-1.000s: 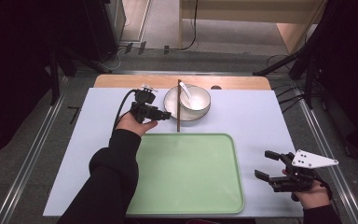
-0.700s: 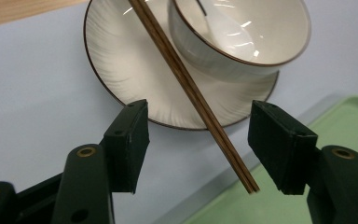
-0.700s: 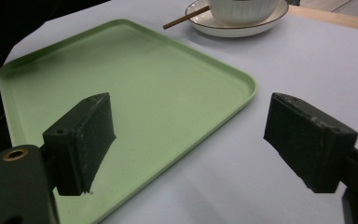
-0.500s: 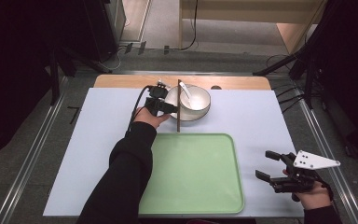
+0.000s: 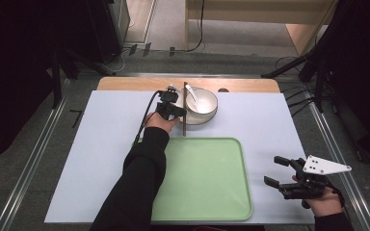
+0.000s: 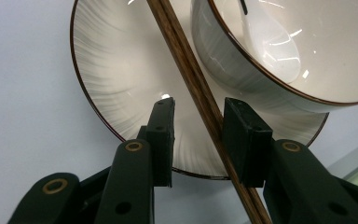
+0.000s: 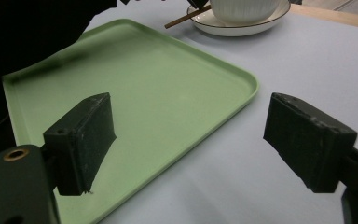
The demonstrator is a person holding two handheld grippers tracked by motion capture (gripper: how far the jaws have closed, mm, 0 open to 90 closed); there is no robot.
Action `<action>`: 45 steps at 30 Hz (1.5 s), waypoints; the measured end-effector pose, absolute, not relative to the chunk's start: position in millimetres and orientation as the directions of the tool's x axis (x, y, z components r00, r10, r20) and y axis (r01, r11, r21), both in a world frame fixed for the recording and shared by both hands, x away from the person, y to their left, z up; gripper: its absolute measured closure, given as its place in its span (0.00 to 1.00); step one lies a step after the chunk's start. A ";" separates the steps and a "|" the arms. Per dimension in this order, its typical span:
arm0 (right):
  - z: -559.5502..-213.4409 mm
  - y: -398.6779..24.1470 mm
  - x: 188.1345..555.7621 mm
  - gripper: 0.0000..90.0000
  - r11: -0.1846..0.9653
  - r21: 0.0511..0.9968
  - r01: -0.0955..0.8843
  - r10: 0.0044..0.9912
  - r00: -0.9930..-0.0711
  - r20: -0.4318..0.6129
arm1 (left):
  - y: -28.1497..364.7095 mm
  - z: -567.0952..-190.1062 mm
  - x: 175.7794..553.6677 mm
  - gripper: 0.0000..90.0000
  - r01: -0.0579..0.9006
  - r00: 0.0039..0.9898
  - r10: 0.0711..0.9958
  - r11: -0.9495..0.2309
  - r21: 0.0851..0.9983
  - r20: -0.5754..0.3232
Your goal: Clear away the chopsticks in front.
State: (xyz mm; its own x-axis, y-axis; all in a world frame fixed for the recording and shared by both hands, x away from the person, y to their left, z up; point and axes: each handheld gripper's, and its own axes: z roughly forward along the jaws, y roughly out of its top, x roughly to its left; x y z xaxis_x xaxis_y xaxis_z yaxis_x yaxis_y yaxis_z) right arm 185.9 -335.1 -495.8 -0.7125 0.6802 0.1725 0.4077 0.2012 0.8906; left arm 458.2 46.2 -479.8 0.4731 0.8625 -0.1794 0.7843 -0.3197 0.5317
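With its jaws just closing around the dark wooden chopsticks (image 6: pixel 200 88), not yet pinching, the left gripper (image 6: pixel 198 126) should centre them. Right gripper (image 7: pixel 191 140) idles wide open.

You face a pale blue-grey surface (image 5: pixel 279 125) at frame centre, with a strip of bare wood (image 5: pixel 125 84) along its far edge. Metal rails (image 5: pixel 33 178) run down both sides over grey floor (image 5: pixel 250 57). At upper right you see a light wooden cabinet (image 5: pixel 250 9); black stand legs (image 5: pixel 294 67) and dark drapes occupy both upper corners. Cables (image 5: pixel 200 33) trail across the floor at top centre.
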 end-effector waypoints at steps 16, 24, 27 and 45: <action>-495.4 -334.7 186.2 0.18 0.199 0.892 0.406 0.676 -0.716 0.176 | 41.7 -493.9 470.2 0.93 0.831 0.342 0.915 -0.186 0.524 -0.216; -495.5 -334.2 186.2 0.18 0.202 0.890 0.408 0.672 -0.719 0.177 | 48.0 -491.5 472.4 0.96 0.853 0.309 0.917 -0.150 0.499 -0.252; -495.4 -334.1 186.1 0.18 0.200 0.891 0.407 0.673 -0.719 0.177 | 54.3 -486.5 473.2 0.96 0.857 0.303 0.914 -0.138 0.497 -0.268; -495.0 -333.1 186.0 0.18 0.203 0.894 0.400 0.673 -0.720 0.169 | 110.6 -453.7 442.3 0.96 0.850 0.346 0.874 -0.138 0.508 -0.342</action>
State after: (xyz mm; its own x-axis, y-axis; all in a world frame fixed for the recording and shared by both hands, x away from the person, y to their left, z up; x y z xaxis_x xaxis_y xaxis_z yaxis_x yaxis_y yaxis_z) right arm 186.0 -333.1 -495.0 -0.7198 0.6734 0.1685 0.3997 0.2035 0.8938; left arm 442.3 110.6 -453.7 0.3455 0.8738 -0.3420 0.8504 -0.1375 0.5078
